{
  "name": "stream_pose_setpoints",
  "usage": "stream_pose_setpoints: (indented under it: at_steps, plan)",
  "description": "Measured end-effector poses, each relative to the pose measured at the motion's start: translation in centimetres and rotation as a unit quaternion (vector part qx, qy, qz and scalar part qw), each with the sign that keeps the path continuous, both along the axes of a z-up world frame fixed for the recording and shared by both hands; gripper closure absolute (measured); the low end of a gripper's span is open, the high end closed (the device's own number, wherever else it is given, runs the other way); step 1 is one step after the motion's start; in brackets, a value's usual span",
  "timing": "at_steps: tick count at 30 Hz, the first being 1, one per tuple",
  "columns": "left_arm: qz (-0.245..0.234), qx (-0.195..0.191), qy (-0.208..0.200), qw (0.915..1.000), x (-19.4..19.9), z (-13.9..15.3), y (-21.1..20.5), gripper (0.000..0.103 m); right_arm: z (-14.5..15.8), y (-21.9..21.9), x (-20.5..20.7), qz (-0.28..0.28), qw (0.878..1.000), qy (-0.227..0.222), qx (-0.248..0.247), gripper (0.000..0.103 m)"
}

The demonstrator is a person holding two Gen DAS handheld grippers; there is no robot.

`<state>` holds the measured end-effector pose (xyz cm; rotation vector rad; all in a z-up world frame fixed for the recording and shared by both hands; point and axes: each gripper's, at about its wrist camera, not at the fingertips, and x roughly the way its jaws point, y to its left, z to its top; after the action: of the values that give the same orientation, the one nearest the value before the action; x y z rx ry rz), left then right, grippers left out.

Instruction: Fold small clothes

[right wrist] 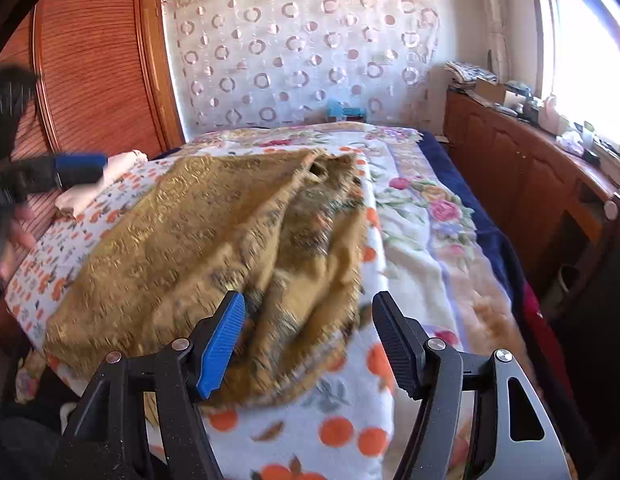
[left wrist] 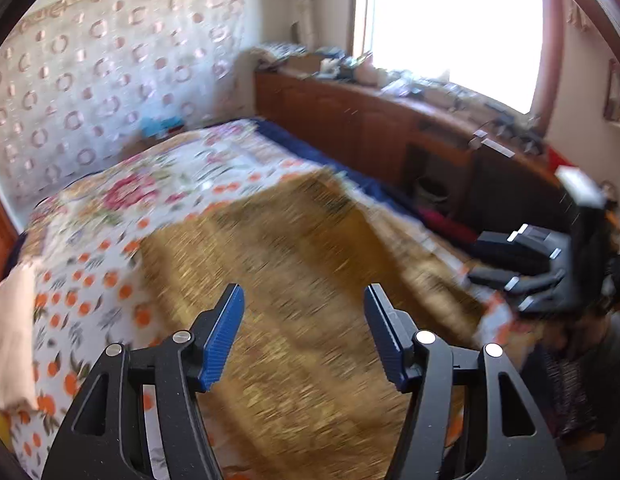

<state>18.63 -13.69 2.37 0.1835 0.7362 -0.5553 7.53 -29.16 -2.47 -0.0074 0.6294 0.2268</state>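
A golden-brown patterned garment [right wrist: 213, 240] lies spread on the bed, folded over on its right side with wrinkles there. It fills the middle of the blurred left wrist view [left wrist: 293, 280]. My left gripper [left wrist: 303, 320] is open and empty, hovering above the garment. It also shows at the left edge of the right wrist view [right wrist: 69, 168]. My right gripper [right wrist: 307, 336] is open and empty above the garment's near edge. Its black body shows at the right of the left wrist view [left wrist: 522, 268].
The bed carries a white blanket with orange fruit and flowers [right wrist: 410, 216]. A folded cream cloth [right wrist: 97, 188] lies at its left edge. A wooden cabinet with clutter [right wrist: 530, 152] runs along the right under the window. A wooden wardrobe [right wrist: 93, 60] stands at left.
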Motion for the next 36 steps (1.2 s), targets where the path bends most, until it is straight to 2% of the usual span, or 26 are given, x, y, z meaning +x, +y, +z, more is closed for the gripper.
stream_pose_setpoints:
  at_steps: [8,12,14,16,18,20,22,23,26,28,30,33,36]
  plan:
    - [0.046,0.001,0.054,0.9975,1.0,-5.1,4.5,0.040,-0.2,2.0,4.3,0.037,0.999,0.023,0.016,0.035]
    - [0.056,0.002,0.069,0.9961,0.9,-6.8,5.7,0.040,-1.4,2.7,7.2,0.054,0.997,0.060,0.013,0.042]
    - [0.060,-0.001,0.079,0.9951,1.0,-7.6,6.1,0.040,-2.2,3.2,8.2,0.058,0.995,0.082,0.005,0.048]
    - [0.061,-0.004,0.087,0.9944,0.9,-8.2,6.3,0.040,-2.9,3.6,8.5,0.064,0.994,0.088,-0.007,0.061]
    - [0.060,-0.006,0.088,0.9943,0.8,-8.7,6.5,0.040,-3.3,4.0,8.6,0.068,0.993,0.094,-0.028,0.065]
    - [0.060,-0.006,0.081,0.9949,0.5,-8.7,6.4,0.040,-3.4,3.9,8.7,0.073,0.992,0.101,-0.034,0.074]
    - [0.061,-0.008,0.077,0.9951,0.6,-8.7,6.5,0.040,-3.0,3.9,8.8,0.079,0.991,0.101,-0.038,0.095]
    - [0.061,-0.009,0.074,0.9954,0.7,-8.8,6.5,0.040,-2.8,4.0,8.7,0.083,0.991,0.097,-0.042,0.098]
    - [0.060,-0.009,0.073,0.9955,0.8,-8.8,6.6,0.039,-0.9,4.6,7.6,0.087,0.991,0.056,-0.079,0.099]
    - [0.060,-0.005,0.072,0.9956,0.7,-8.8,6.5,0.039,0.4,4.6,6.5,0.085,0.992,0.039,-0.083,0.099]
    - [0.046,-0.002,0.076,0.9961,0.7,-8.9,6.1,0.022,0.7,4.3,6.1,0.079,0.992,0.033,-0.091,0.099]
    - [0.034,0.041,0.064,0.9965,0.4,-9.2,4.7,0.019,-0.7,4.5,6.7,0.078,0.989,0.060,-0.107,0.099]
    - [0.035,0.032,0.067,0.9966,0.5,-9.1,5.0,0.019,-2.3,4.5,8.0,0.081,0.988,0.085,-0.100,0.099]
